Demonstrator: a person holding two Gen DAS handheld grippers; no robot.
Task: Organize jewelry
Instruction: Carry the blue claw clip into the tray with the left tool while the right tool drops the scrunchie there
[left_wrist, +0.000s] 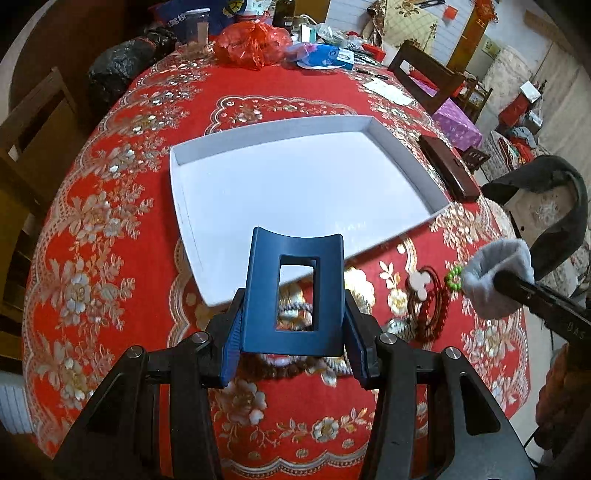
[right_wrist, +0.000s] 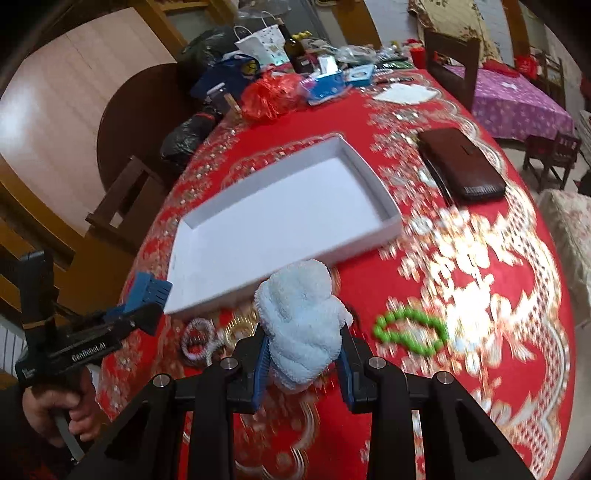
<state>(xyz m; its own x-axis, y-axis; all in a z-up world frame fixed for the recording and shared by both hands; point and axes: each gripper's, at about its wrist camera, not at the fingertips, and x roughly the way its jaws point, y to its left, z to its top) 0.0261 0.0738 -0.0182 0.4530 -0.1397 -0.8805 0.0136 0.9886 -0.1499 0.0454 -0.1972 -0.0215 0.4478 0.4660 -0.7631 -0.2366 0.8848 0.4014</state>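
My left gripper (left_wrist: 293, 325) is shut on a dark blue stand (left_wrist: 293, 291) with a rectangular hole, held above the near edge of an empty white tray (left_wrist: 295, 177). My right gripper (right_wrist: 303, 354) is shut on a rolled pale blue cloth (right_wrist: 303, 321), just in front of the tray (right_wrist: 280, 218). On the red tablecloth lie a green bead bracelet (right_wrist: 408, 332), a red bead string (left_wrist: 432, 310), a brown bead bracelet (left_wrist: 280, 369) and a silver bracelet (right_wrist: 199, 339). The right gripper's cloth (left_wrist: 495, 280) shows in the left wrist view, beside the green bracelet (left_wrist: 453, 280).
A dark brown case (right_wrist: 461, 166) lies right of the tray. Bags, bottles and boxes crowd the far table end (left_wrist: 255, 44). Wooden chairs (left_wrist: 424, 74) stand around the table. The left gripper (right_wrist: 147, 306) shows at left in the right wrist view.
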